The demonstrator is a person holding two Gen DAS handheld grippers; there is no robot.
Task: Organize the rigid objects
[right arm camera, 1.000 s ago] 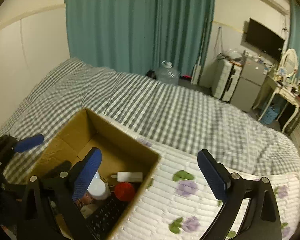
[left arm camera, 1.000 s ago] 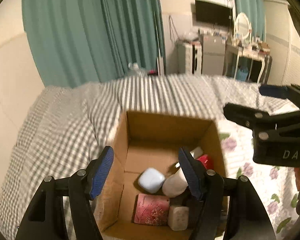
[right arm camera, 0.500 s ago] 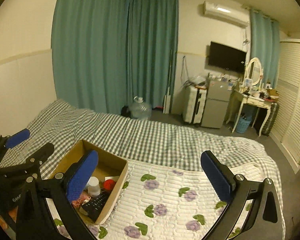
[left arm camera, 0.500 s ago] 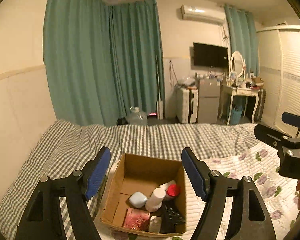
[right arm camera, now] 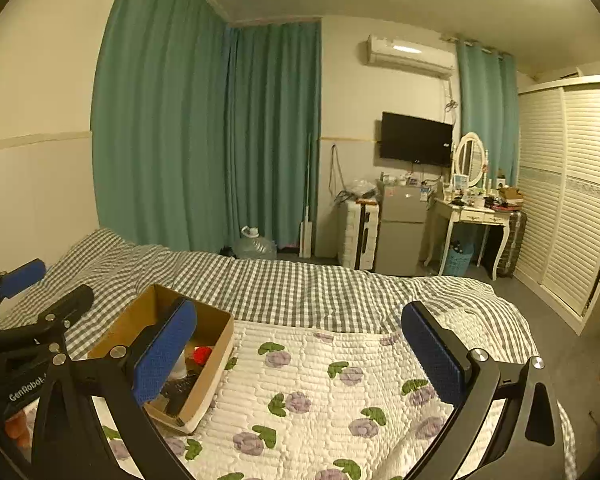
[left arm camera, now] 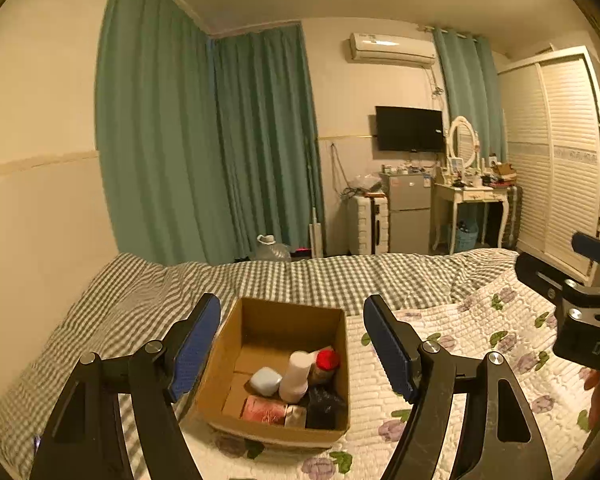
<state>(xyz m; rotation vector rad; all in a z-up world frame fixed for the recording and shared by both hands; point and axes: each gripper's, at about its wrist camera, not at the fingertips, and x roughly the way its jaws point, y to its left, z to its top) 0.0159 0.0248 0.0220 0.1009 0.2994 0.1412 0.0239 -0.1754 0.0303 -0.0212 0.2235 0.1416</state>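
Observation:
An open cardboard box (left arm camera: 288,316) sits on the bed. It holds a pale blue case (left arm camera: 265,380), a white bottle (left arm camera: 295,371), a red-capped jar (left arm camera: 327,361), a pink packet (left arm camera: 262,409) and a black remote (left arm camera: 323,404). My left gripper (left arm camera: 292,346) is open and empty, raised well above the box. My right gripper (right arm camera: 300,356) is open and empty, to the right of the box (right arm camera: 216,322), over the flowered quilt (right arm camera: 324,384).
A grey checked blanket (left arm camera: 148,296) covers the far half of the bed. Beyond stand teal curtains (left arm camera: 204,152), a water jug (left arm camera: 270,250), a small fridge (left arm camera: 406,212), a dressing table (left arm camera: 472,196) and a louvred wardrobe (left arm camera: 560,160).
Both grippers have risen and pulled back from the box, which now looks small and far below. Both stay open and empty. The box contents have not moved.

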